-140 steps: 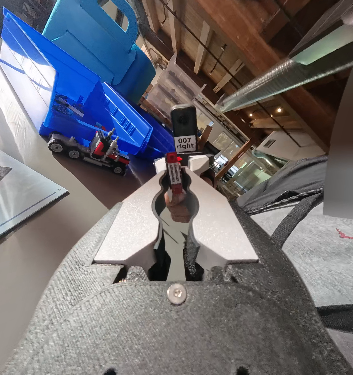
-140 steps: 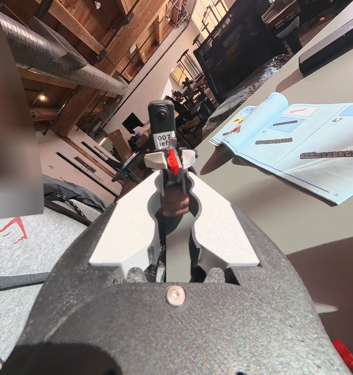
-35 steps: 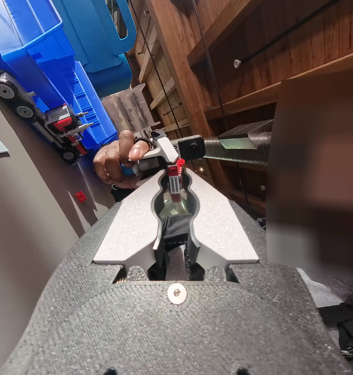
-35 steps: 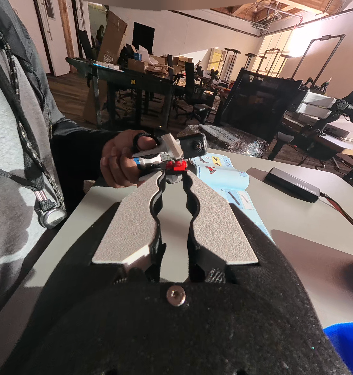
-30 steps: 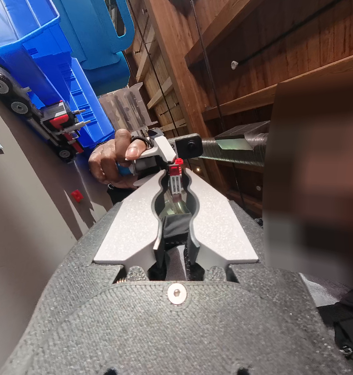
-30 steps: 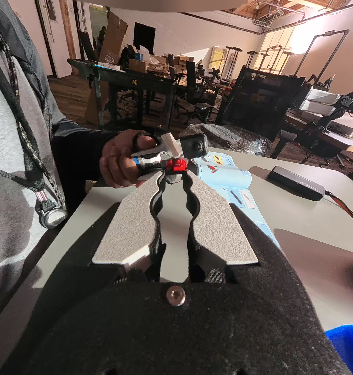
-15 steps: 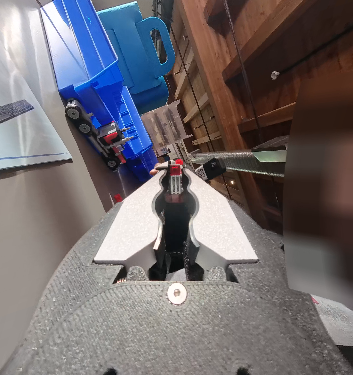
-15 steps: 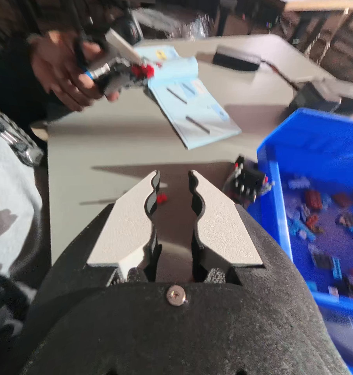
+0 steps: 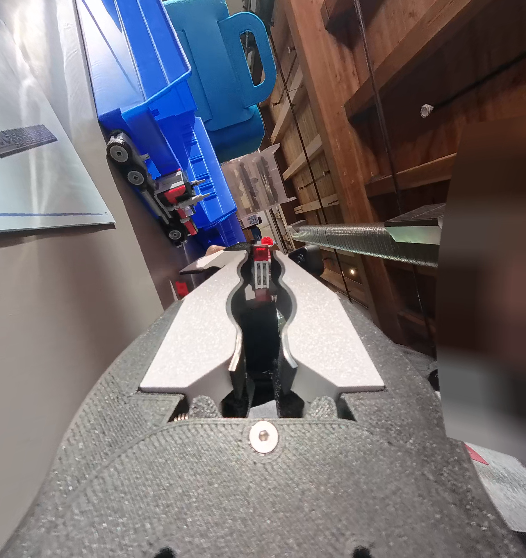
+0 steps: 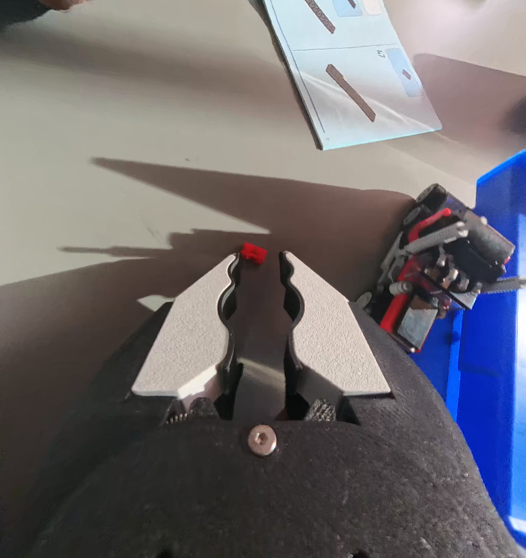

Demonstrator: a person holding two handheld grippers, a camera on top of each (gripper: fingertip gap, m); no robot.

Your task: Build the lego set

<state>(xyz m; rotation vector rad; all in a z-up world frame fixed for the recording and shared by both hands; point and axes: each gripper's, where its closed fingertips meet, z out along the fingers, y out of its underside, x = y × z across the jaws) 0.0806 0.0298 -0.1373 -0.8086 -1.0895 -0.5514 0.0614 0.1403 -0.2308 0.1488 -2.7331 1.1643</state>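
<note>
The little red brick (image 10: 253,254) could get knocked away, bc the left tip of the right tongs (image 10: 258,256) is almost on it & the brick sits off to that side, not in the middle. It lies flat on the table (image 10: 74,120), just past the tips. Right tongs are spread wide w/ nothing in them. Left tongs (image 9: 262,256) pinch a small red and grey lego bit (image 9: 262,271); a loose squeeze might drop it. The truck (image 10: 437,265) waits by the blue bin (image 10: 509,332).
</note>
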